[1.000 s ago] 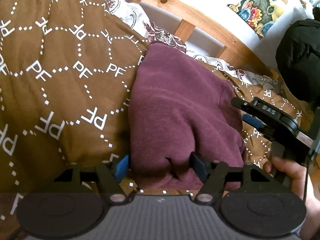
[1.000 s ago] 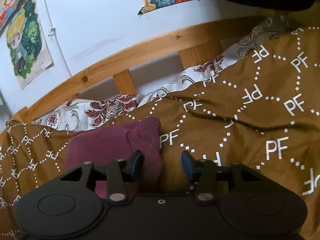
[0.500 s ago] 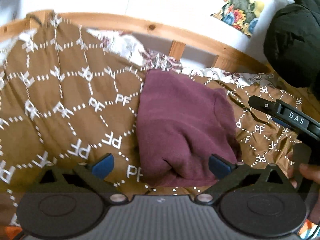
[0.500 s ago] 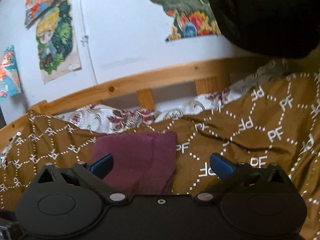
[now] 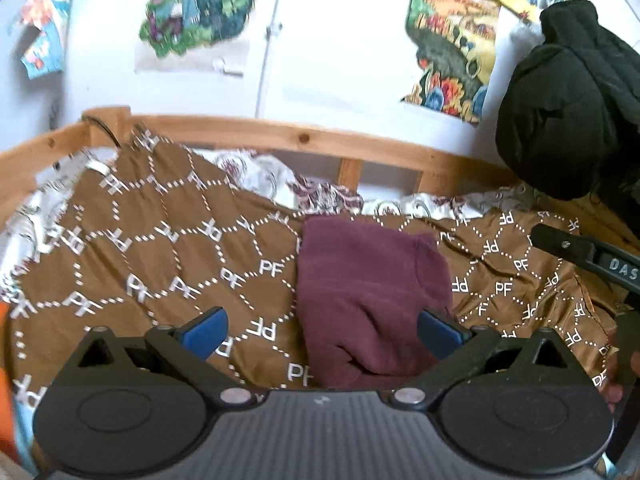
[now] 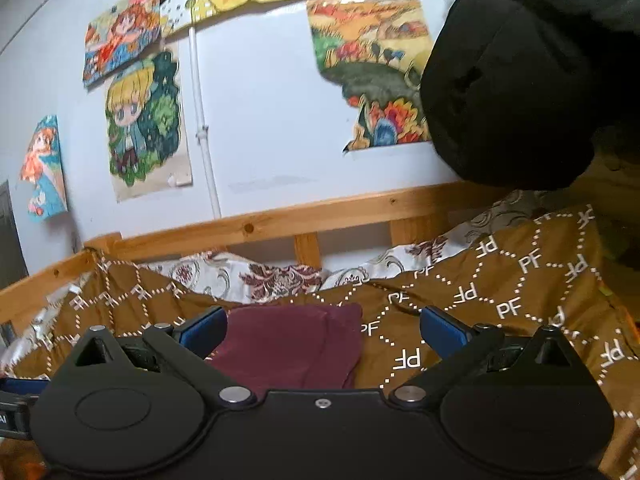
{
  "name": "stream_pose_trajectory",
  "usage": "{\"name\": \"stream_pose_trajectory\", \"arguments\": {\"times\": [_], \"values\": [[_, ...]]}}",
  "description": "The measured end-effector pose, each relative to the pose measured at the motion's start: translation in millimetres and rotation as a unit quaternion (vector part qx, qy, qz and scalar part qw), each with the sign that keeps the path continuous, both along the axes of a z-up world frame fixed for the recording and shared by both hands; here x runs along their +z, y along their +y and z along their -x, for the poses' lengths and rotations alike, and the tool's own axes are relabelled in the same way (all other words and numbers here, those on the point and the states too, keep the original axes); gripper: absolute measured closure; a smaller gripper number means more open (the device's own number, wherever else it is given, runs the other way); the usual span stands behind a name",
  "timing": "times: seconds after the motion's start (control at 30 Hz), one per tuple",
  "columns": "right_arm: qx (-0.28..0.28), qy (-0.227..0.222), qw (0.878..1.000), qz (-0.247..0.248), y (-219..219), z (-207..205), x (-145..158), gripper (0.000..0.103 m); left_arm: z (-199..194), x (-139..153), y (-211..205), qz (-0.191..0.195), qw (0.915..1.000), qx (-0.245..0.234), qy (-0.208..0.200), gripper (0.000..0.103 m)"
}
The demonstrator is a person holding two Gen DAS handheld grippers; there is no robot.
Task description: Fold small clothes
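Observation:
A folded maroon garment (image 5: 368,292) lies on the brown patterned bedspread (image 5: 160,256); it also shows in the right wrist view (image 6: 292,344). My left gripper (image 5: 320,328) is open and empty, held back from the garment's near edge. My right gripper (image 6: 322,330) is open and empty, above and behind the garment. The right gripper's body (image 5: 588,256) shows at the right edge of the left wrist view.
A wooden bed rail (image 5: 280,136) runs along the far side, with a floral sheet (image 5: 280,184) below it. A black garment (image 6: 520,80) hangs at the upper right. Posters (image 6: 144,120) cover the white wall.
Both grippers opened, let go of the maroon garment and pulled back and up. The garment stays folded on the bedspread.

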State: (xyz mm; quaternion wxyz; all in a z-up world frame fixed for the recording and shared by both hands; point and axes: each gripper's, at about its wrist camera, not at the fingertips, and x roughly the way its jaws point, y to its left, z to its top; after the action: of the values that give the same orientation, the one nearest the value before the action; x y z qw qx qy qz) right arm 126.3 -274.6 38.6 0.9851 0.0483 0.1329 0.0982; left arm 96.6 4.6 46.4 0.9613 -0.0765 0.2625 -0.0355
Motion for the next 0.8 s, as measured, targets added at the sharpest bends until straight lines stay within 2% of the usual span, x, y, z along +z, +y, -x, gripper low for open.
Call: {"name": "stream_pose_trajectory", "arguments": {"times": [0.17, 0.3, 0.5, 0.63, 0.8], "values": [[-0.006, -0.022, 1.000, -0.012, -2.7, 35.2, 14.0, 0.001, 26.6, 9.6, 6.4, -0.007, 0.9998, 0.007, -0.019, 0.001], [-0.005, -0.040, 0.999, -0.018, -6.2, 68.2, 18.7, 0.001, 48.5, 6.7, 7.5, -0.007, 0.9997, 0.009, -0.023, 0.001], [-0.004, -0.052, 0.999, -0.004, -7.0, 113.6, 10.9, 0.001, 71.5, 2.4, -0.7, -0.030, 0.9991, -0.007, -0.030, 0.001], [-0.003, -0.058, 0.998, 0.011, -5.3, 138.2, 2.5, 0.001, 85.5, 4.7, -2.3, -0.026, 0.9988, -0.025, -0.034, 0.001], [-0.004, -0.061, 0.998, 0.035, -3.5, 168.5, -11.3, 0.001, 99.0, -4.3, -5.4, -0.028, 0.9992, -0.028, -0.012, 0.001]]}}
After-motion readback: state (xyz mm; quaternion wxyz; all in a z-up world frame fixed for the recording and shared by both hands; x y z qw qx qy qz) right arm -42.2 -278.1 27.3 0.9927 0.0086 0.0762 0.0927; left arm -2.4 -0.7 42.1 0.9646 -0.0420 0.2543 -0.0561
